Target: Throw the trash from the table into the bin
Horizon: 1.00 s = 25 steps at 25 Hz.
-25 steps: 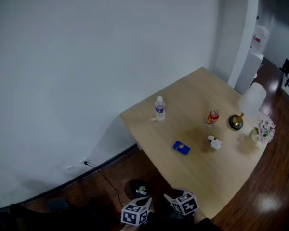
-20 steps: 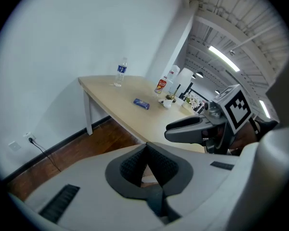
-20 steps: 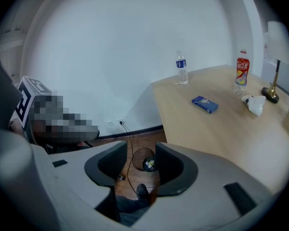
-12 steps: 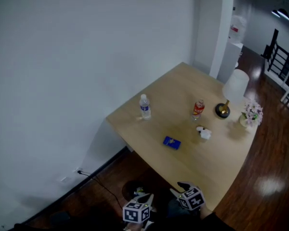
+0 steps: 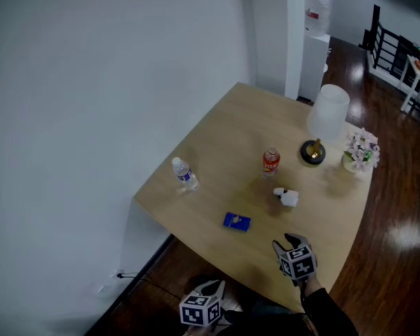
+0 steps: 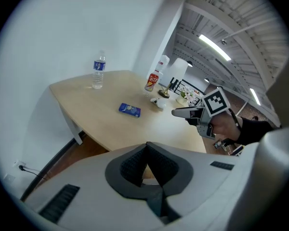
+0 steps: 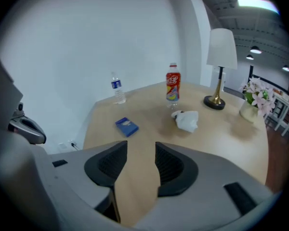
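Note:
On the wooden table (image 5: 217, 152) lie a crumpled white tissue (image 5: 287, 197) (image 7: 187, 120) and a blue packet (image 5: 236, 221) (image 7: 126, 127). A red-labelled bottle (image 5: 270, 161) (image 7: 172, 89) and a clear water bottle (image 5: 184, 173) (image 7: 117, 88) stand upright. My right gripper (image 5: 283, 241) (image 7: 140, 162) hovers over the table's near edge, open and empty, short of the tissue. My left gripper (image 5: 211, 288) (image 6: 147, 148) hangs below the table edge over the floor, its jaws shut on nothing. A dark round shape behind it on the floor may be the bin; it is mostly hidden.
A white-shaded lamp (image 5: 327, 114) on a brass base and a small pot of flowers (image 5: 360, 152) stand at the table's right end. A white wall runs along the left, with a black cable (image 5: 126, 276) on the floor. Dark wood floor surrounds the table.
The right gripper has swung up and to the right, from beside the left gripper to over the table's near edge. The head view has shifted, so the table now sits lower and closer.

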{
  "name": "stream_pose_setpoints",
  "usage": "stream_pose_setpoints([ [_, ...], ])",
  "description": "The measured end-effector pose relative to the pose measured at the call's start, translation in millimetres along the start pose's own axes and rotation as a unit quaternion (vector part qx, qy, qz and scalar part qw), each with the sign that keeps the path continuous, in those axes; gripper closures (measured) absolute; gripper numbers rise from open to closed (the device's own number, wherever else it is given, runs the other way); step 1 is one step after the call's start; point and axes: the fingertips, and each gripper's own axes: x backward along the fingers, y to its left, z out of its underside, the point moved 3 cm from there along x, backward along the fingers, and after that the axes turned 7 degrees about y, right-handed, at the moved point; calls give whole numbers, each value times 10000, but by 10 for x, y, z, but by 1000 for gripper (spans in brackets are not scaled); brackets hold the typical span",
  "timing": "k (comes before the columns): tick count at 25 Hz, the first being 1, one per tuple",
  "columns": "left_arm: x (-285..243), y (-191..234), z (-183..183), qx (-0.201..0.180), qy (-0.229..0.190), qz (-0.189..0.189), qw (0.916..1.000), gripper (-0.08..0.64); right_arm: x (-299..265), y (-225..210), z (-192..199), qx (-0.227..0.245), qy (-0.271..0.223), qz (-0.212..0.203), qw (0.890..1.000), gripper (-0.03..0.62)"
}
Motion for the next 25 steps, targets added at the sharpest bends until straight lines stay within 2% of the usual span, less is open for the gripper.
stream_pose_setpoints([
  [5, -244, -89, -380, -243, 245, 122, 9993, 557, -198, -555, -291, -246, -185, 336, 9990, 400],
  [10, -431, -147, -561, -377, 504, 180, 9979, 557, -423, -965, -522, -317, -282, 571, 9975, 395],
  [11, -451, -151, -578, -381, 545, 179, 9976, 557, -469, -1034, -562, -313, -302, 610, 9972, 359],
  [13, -483, -145, -605, -359, 609, 172, 9974, 557, -574, -1160, -616, -331, -246, 660, 9970, 238],
  [14, -495, -132, -612, -335, 638, 163, 9973, 557, -630, -1212, -634, -330, -185, 679, 9970, 205],
  [18, -526, -66, -613, -229, 728, 116, 9970, 557, -799, -1288, -759, -200, 9, 636, 9978, 181],
  [25, -588, -77, -571, -157, 779, 73, 9968, 557, -1152, -1445, -720, -124, 328, 610, 9975, 175],
])
